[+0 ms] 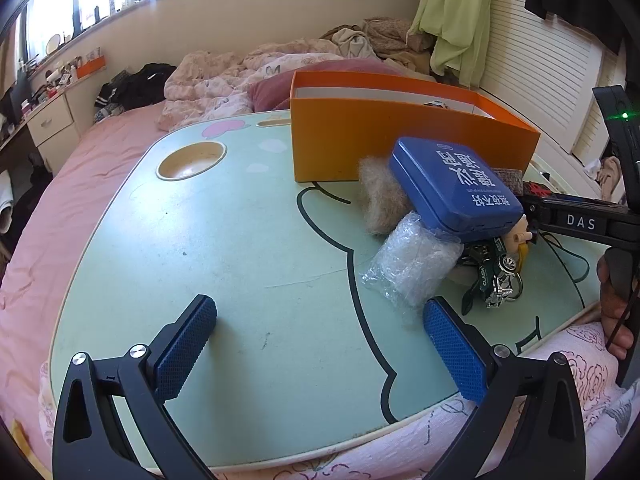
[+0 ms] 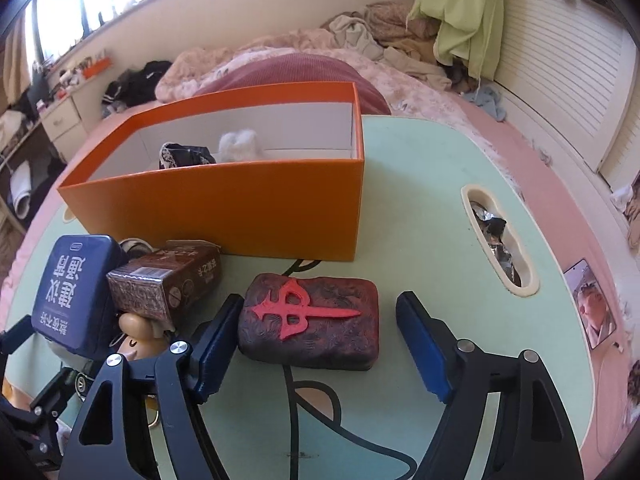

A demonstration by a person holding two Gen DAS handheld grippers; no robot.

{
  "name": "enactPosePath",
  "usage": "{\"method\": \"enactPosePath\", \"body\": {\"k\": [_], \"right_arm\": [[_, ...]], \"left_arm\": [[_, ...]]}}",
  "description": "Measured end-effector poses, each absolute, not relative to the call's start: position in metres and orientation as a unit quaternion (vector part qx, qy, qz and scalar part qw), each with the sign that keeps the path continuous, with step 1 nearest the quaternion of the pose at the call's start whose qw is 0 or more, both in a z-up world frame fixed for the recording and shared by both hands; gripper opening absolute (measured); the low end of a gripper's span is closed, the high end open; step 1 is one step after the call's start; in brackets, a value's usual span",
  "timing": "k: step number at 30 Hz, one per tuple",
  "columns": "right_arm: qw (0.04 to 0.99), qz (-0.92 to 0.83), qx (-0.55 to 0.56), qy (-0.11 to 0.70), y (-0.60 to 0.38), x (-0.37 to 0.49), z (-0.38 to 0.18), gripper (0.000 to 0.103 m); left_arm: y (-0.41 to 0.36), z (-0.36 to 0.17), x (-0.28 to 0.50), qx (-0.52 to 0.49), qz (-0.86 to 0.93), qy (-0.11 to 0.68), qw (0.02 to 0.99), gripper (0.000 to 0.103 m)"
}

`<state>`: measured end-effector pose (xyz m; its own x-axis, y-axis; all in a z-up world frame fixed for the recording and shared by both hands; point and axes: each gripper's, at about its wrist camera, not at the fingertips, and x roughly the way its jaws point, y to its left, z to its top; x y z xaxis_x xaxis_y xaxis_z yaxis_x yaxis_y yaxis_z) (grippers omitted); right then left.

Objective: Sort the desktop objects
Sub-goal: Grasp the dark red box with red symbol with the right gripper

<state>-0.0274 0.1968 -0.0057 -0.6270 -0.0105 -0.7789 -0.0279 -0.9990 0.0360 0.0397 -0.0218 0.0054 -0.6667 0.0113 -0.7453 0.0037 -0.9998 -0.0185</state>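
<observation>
Left gripper: the left gripper hangs low over the near edge of the lap table, jaws wide apart, nothing between the blue pads.
Left pose: fingers point across the tabletop toward the orange box; the gripper is level, near side over the pink bedding.
Right gripper: the right gripper is down at the table, jaws apart, straddling the dark red mahjong-tile block.
Right contact: its left pad sits just beside the block's left end; the right pad stands off from the other end. Not clamped.
Right hand: in the left view the person's fingers wrap the handle at the table's right edge.
Block: lies flat, red character up, in front of the orange box's near wall.
Pile: blue tin tilted on top, brown carton beside it, plastic bag, tan fluff, toy car, all crowded between the box and the table's near edge.
Box: open, standing at the far edge, a white fluffy thing and a dark item inside.
</observation>
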Motion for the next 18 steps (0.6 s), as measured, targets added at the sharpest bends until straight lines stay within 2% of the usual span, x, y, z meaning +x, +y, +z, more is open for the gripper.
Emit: {"method": "enactPosePath", "body": {"k": [1, 3, 4, 11, 16, 18], "right_arm": [[0.002, 0.903, -0.43, 0.026, 0.198, -0.026, -0.005, 0.078], [-0.003, 0.905, -0.423, 0.034, 0.2, -0.021, -0.004, 0.064], [-0.011, 0.907, -0.419, 0.043, 0.202, -0.017, -0.001, 0.061], [-0.073, 0.921, -0.346, 0.165, 0.237, 0.005, 0.014, 0.061], [-0.086, 0.935, -0.307, 0.156, 0.229, 0.017, 0.028, 0.061], [-0.087, 0.936, -0.309, 0.147, 0.224, 0.016, 0.03, 0.061]], "left_arm": [[-0.021, 0.006, 0.04, -0.407, 0.913, -0.011, 0.003, 0.103], [-0.023, 0.008, 0.042, -0.401, 0.916, -0.02, 0.009, 0.103], [-0.025, 0.009, 0.043, -0.397, 0.917, -0.028, 0.013, 0.103], [-0.027, 0.027, 0.053, -0.348, 0.935, -0.046, 0.037, 0.103], [-0.009, 0.034, 0.035, -0.346, 0.935, -0.018, 0.078, 0.102], [-0.007, 0.026, 0.021, -0.374, 0.922, -0.022, 0.094, 0.08]]}}
